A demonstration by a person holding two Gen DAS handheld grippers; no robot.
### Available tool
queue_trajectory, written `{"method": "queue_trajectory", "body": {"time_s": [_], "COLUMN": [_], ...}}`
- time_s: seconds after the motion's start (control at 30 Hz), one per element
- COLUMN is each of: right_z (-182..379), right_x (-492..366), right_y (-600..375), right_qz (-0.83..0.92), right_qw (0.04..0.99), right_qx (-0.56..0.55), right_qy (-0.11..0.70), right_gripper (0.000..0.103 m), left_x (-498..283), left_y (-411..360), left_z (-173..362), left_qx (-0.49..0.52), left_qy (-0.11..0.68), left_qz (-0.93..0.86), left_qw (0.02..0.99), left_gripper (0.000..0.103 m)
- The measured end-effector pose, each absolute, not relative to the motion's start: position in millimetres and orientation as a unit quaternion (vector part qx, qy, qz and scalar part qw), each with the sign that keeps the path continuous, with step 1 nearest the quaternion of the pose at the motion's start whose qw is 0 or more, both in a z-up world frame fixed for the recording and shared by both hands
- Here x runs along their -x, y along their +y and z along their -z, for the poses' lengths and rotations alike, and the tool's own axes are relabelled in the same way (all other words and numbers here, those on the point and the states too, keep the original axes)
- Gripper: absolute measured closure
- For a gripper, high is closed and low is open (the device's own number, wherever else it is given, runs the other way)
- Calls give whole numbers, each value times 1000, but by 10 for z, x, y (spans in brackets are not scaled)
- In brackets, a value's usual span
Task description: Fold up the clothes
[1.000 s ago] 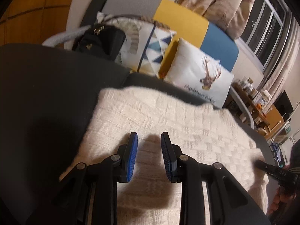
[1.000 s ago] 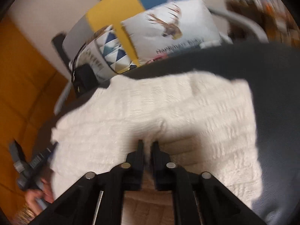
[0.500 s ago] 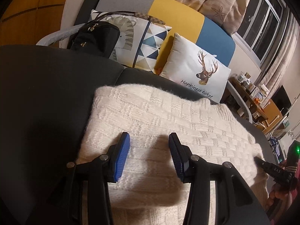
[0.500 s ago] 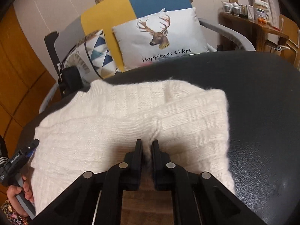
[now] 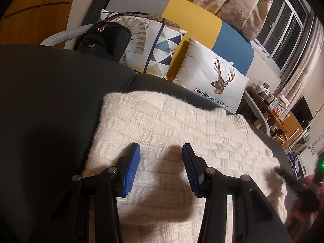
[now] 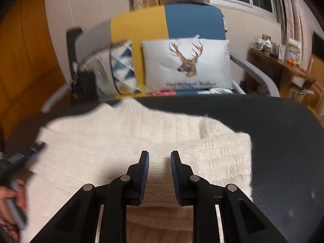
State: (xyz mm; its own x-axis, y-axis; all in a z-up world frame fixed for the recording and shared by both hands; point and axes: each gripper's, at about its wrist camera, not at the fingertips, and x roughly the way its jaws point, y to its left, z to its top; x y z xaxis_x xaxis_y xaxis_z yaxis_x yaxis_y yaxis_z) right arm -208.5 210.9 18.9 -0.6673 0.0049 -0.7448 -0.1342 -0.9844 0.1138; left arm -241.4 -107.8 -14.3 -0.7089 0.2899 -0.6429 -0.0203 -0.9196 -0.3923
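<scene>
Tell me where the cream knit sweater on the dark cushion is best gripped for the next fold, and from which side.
Probably the right-hand edge of the cream knit sweater, approached from the bare dark cushion beside it. That edge lies straight and exposed, so a low finger could slide under; the right gripper hangs open nearby, pinching nothing.

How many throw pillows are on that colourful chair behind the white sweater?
2. The deer pillow leans on the blue part of the chair back; the triangle-patterned pillow sits beside it against the yellow and grey, partly behind a black bag. More may be hidden.
</scene>
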Motion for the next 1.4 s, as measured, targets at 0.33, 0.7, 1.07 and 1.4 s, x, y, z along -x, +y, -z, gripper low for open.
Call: {"method": "queue_trajectory", "body": {"time_s": [0.33,0.7,1.07,1.4], "right_z": [-12,2,9,21], "right_x": [2070,2107,2103,2109], "right_y": [2071,2038,2032,2013], "right_qz": [-911,-914,-915,-915], "right_qw": [57,58,57,59], "right_qx": [405,399,397,397], "right_qy": [53,50,47,42], "right_gripper": [82,82,82,82], "left_x": [2016,2429,2835,1986], "left_y": [-1861,-395,-1408,-1722], "left_z": [38,-50,422,138], "left_qx": [331,350,402,325], "left_qy": [-257,-47,-159,-196], "left_qz": [-908,-927,-901,-918], "left_qw": [-25,128,25,115], "left_gripper": [56,99,99,98]}}
